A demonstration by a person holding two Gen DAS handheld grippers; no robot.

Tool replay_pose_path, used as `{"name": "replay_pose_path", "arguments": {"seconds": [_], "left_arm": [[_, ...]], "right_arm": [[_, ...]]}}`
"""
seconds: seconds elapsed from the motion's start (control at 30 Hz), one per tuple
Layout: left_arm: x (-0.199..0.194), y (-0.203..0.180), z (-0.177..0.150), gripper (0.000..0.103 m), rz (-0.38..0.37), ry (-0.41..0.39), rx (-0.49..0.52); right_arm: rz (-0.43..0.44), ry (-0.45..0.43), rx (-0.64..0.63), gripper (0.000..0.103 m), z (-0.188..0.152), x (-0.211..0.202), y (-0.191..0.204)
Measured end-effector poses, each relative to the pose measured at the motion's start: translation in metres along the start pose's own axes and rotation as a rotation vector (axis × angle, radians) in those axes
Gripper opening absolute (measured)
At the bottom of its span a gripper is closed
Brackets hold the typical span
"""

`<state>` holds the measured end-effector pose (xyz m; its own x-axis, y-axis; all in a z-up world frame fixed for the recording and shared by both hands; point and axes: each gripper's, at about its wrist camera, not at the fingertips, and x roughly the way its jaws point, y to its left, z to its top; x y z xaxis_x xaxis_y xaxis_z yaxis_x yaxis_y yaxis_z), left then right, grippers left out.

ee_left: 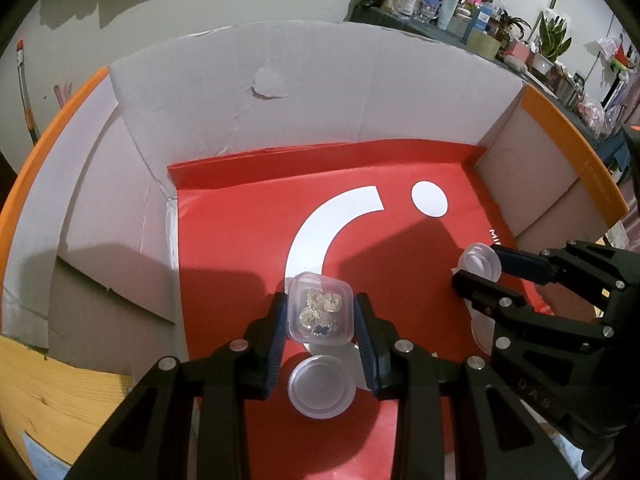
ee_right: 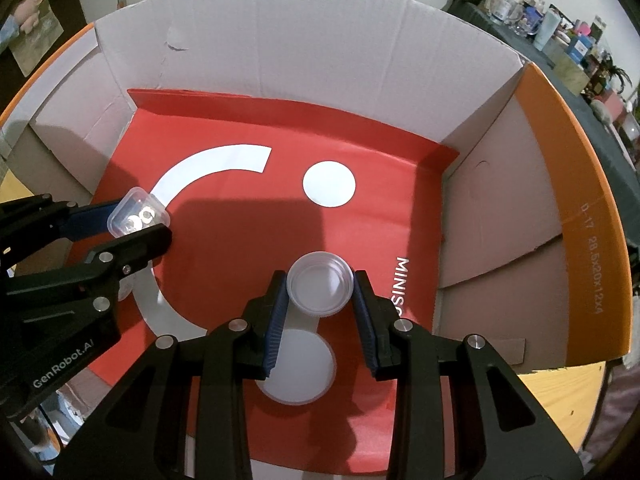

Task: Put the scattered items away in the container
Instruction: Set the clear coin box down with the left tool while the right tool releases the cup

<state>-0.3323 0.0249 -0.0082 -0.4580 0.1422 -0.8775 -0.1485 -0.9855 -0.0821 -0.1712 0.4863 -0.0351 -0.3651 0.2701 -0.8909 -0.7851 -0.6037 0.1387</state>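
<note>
My left gripper [ee_left: 322, 316] is shut on a small clear square box [ee_left: 320, 308] holding gold jewellery, held above the red floor of the cardboard box [ee_left: 280, 92]. It also shows in the right wrist view [ee_right: 138, 216], at the left. My right gripper [ee_right: 320, 288] is shut on a round clear plastic cup [ee_right: 321, 288], also over the red floor. In the left wrist view the same cup [ee_left: 480, 262] sits between the right gripper's fingers at the right. Another round clear lid [ee_left: 322, 386] lies on the red floor below my left gripper.
The open cardboard box has white inner walls and orange flaps [ee_right: 568, 208]. A red sheet [ee_right: 260, 220] with white shapes lines its floor. A cluttered shelf [ee_left: 480, 8] stands behind at the upper right. Wooden table surface [ee_left: 44, 392] shows outside the box.
</note>
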Motion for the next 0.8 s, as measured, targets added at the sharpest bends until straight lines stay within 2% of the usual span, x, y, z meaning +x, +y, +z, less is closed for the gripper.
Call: {"name": "replay_pose_path", "arguments": {"seconds": [0.8], "left_arm": [[0.006, -0.013, 0.007, 0.038, 0.011, 0.000, 0.004]], "right_arm": [[0.004, 0.015, 0.013, 0.033, 0.010, 0.004, -0.010]]}}
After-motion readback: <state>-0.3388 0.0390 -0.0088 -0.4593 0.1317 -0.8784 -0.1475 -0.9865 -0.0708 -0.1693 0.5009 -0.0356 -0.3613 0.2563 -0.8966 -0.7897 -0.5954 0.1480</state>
